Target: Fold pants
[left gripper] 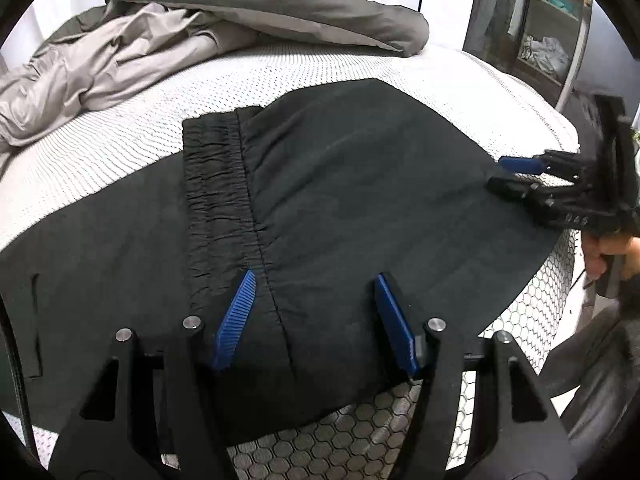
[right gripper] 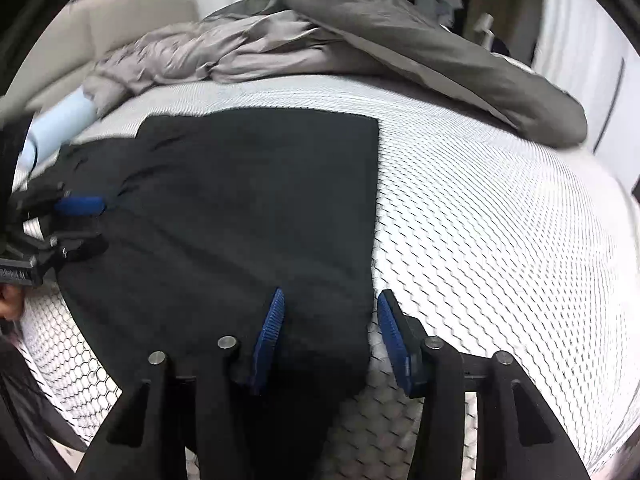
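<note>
**Two open grippers hovering at folded black pants on a bed**

A pair of black, thin woven pants (left gripper: pixel 340 200) is lying folded flat on a white mattress cover with a honeycomb mesh pattern (left gripper: pixel 120 136), filling the middle of both views. In the left wrist view, the gathered elastic waistband (left gripper: pixel 216 184) is running down the centre-left of the frame, lying over another layer of the same fabric.

The left gripper (left gripper: pixel 314 320), black with blue ribbed pads, is sitting at the bottom centre of its view with its fingers spread wide. The pants' near edge is lying between them, just right of the waistband; nothing is being pinched, and whether the pads are touching the cloth cannot be told.

The right gripper (right gripper: pixel 330 340) is also standing spread wide at the bottom centre of its view, straddling the pants' right edge: one pad over the black fabric, the other over the white cover. In the left wrist view it is appearing at the right edge, tips at the pants' far side.

A crumpled grey duvet (right gripper: pixel 360 44) is lying heaped across the top of both frames.
</note>
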A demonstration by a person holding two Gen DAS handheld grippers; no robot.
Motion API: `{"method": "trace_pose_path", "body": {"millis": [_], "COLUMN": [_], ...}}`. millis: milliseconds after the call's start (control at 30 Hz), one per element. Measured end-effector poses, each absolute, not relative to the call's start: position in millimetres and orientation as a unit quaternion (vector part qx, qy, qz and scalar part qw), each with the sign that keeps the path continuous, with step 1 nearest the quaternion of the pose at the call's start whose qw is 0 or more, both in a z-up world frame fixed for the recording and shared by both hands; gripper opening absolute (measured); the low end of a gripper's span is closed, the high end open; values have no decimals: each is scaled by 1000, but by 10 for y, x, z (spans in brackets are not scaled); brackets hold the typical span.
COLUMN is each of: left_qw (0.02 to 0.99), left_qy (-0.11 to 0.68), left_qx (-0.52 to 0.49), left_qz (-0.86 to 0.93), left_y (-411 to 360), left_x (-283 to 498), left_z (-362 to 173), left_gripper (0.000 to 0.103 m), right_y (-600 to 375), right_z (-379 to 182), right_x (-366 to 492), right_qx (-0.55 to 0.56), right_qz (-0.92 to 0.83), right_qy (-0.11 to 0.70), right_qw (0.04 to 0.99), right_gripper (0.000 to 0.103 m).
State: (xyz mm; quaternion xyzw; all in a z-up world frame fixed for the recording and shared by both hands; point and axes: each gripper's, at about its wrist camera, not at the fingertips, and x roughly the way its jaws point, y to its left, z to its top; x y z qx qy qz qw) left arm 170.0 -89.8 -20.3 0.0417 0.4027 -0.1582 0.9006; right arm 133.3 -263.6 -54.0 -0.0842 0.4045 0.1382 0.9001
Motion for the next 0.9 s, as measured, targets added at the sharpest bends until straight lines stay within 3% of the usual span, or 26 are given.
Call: {"method": "trace_pose_path", "body": {"millis": [233,333,400,600,767,900], "left_qw": [913,898,895,899,903,908], "left_qy": [371,413,418,411,398,387], "left_qx": [16,22,16,20,-24,-3], "left_qz": [-170,-151,-157,-152,-157,-163], "left_y": [-1129,-1184,-1106,-981,-964,-1111], "left_x": [2014,2317,2372,2283,2173,2427], "left_z": [137,-67,-154,-122,129,281], "left_gripper": [61,58,49,49,50,57], "right_y": [-2345,-2040,-1953,-2209,-2482,-2206], "right_z": [-126,-287,-523,-482,-268,59], "right_x": [1269,1527,1640,1551,1458,1480], "right_qx": [-43,-69,-88,-175,-85,-63], "right_qz": [184,187,185,88,94,199], "right_qy": [375,415,449,416,409,384], "right_qw": [908,888,870,888,904,899], "right_gripper": [51,63,63,66,62,63]}}
